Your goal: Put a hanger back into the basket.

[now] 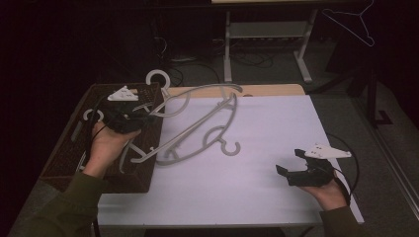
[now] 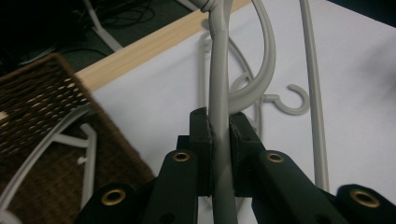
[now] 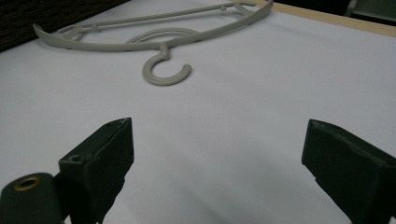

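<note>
My left gripper (image 1: 129,120) sits over the right edge of the dark wicker basket (image 1: 69,148) at the table's left. In the left gripper view its jaws are pressed tight on the grey bar of a plastic clothes hanger (image 2: 219,93), pads flat against both sides. From the high view that held hanger (image 1: 197,98) runs out from the gripper toward the table's far edge, its hook above the basket's far corner; it looks lifted off the surface, though in this dim light I can't be sure its far end is clear.

A second grey hanger (image 1: 197,140) lies flat on the white tabletop (image 1: 276,187) just right of the basket, its hook (image 1: 231,148) curling toward the table's middle. The right gripper view catches that hook (image 3: 164,71) ahead of my jaws, well apart from them.

More grey hangers (image 1: 86,123) lie inside the basket, partly under my left hand (image 1: 106,145).

My right gripper (image 1: 296,165) rests low near the table's right front, jaws spread wide with nothing but bare tabletop between them. The light wooden table edge (image 2: 140,51) shows at the far side.
</note>
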Available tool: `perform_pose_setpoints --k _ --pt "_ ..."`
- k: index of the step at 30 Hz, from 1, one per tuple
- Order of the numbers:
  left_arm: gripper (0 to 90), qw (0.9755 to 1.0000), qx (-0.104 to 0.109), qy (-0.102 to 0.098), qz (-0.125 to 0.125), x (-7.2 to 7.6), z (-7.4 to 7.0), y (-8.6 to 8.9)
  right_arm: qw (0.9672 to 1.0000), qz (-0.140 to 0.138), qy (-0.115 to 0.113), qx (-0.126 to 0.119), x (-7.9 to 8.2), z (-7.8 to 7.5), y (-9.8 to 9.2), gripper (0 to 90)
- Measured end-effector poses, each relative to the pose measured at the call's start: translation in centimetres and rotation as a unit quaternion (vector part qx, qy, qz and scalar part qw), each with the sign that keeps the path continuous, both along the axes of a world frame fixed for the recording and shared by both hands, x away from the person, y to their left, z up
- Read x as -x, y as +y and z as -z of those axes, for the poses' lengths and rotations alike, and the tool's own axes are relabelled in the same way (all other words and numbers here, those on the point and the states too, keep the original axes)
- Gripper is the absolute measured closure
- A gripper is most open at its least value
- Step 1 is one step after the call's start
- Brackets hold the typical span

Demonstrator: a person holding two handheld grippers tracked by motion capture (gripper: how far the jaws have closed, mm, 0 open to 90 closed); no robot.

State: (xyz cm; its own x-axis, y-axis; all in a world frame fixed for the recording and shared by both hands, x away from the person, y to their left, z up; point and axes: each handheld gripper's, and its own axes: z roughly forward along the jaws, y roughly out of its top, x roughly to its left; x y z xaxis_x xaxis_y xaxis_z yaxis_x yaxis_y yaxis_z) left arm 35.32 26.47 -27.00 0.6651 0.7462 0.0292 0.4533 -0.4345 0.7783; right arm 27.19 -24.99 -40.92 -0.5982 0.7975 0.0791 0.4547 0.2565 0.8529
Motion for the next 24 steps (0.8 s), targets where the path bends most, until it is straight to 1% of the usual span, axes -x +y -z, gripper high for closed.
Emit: perform_pose_setpoints --k 5,10,13,17,22,24 --pt "82.2 0.9997 0.005 -0.01 -0.02 0.1 -0.6 2.3 1.0 -0.001 -0.002 0.0 0.0 0.0 0.1 8.7" --pt "82.3 0.9991 -0.002 -0.016 -0.039 0.3 -1.2 4.5 1.0 0.0 -0.002 0.0 0.0 0.0 0.1 8.7" --pt "82.2 0.9983 -0.004 -0.021 -0.054 0.4 -1.4 6.0 1.0 0.001 -0.002 0.001 0.0 0.0 0.1 8.7" --pt "82.2 0.997 0.002 -0.025 -0.073 0.5 -1.7 7.8 1.0 0.002 -0.002 0.0 0.0 0.0 0.0 8.7" --pt "82.3 0.9953 -0.009 -0.025 -0.093 0.6 -1.5 9.8 1.0 0.003 0.002 0.001 -0.1 0.0 0.1 8.7" --pt "82.2 0.9946 -0.008 -0.024 -0.101 0.6 -1.4 10.6 1.0 0.003 0.002 0.003 -0.1 0.1 0.1 8.7"
